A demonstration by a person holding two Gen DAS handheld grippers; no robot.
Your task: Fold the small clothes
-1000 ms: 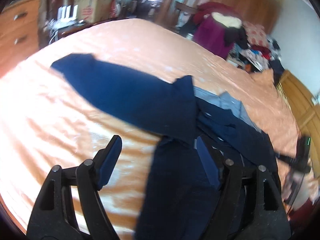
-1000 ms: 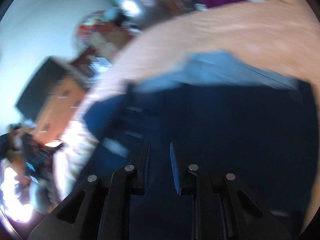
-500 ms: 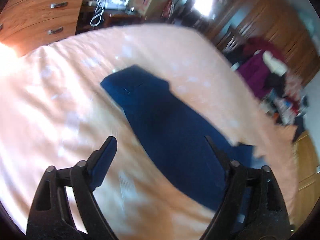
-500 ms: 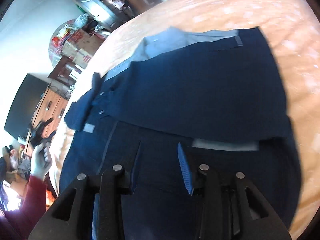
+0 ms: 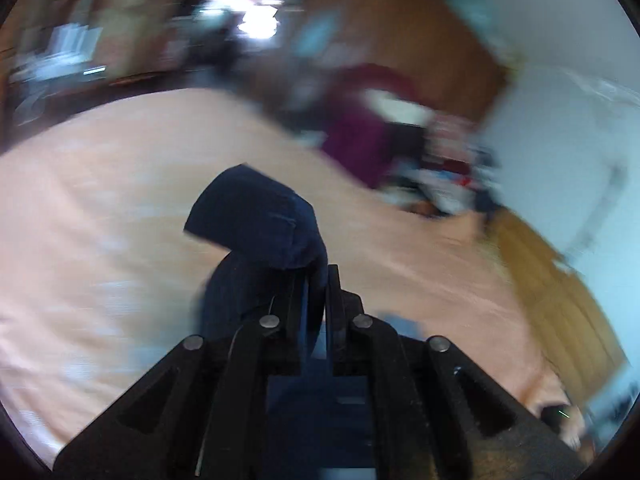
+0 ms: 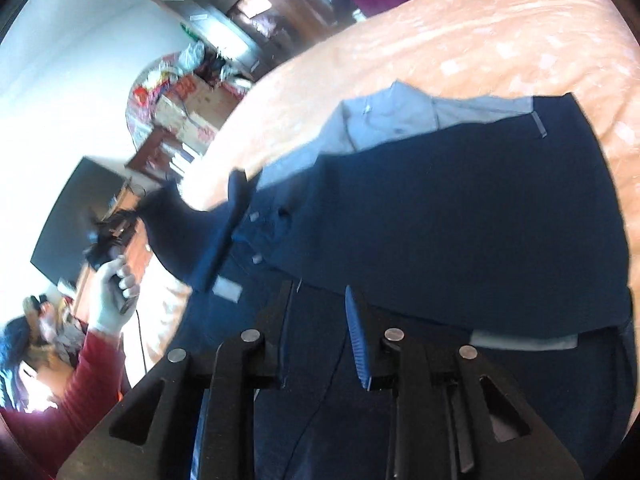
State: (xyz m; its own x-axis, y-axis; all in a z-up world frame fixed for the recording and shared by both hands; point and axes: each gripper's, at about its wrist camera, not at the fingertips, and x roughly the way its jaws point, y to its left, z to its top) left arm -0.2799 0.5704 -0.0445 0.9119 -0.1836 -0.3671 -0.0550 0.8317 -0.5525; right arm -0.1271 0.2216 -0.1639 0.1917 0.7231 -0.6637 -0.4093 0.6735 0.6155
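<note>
Pinching navy trouser leg (image 5: 260,232), left gripper (image 5: 316,280), no legible labels

Both wrist views close above bed (image 5: 100,200), angled downward; sharing navy garment (image 6: 460,208)

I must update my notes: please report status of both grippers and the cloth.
Left gripper shut on dark navy trouser leg, lifted off peach bedsheet. Right gripper open above navy trousers, gripping nothing. Nothing in the way.

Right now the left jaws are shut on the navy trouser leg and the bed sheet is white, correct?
Not quite. The left gripper is shut on the navy trouser leg, but the bed sheet is peach-orange, not white; the left wrist view shows it.
</note>
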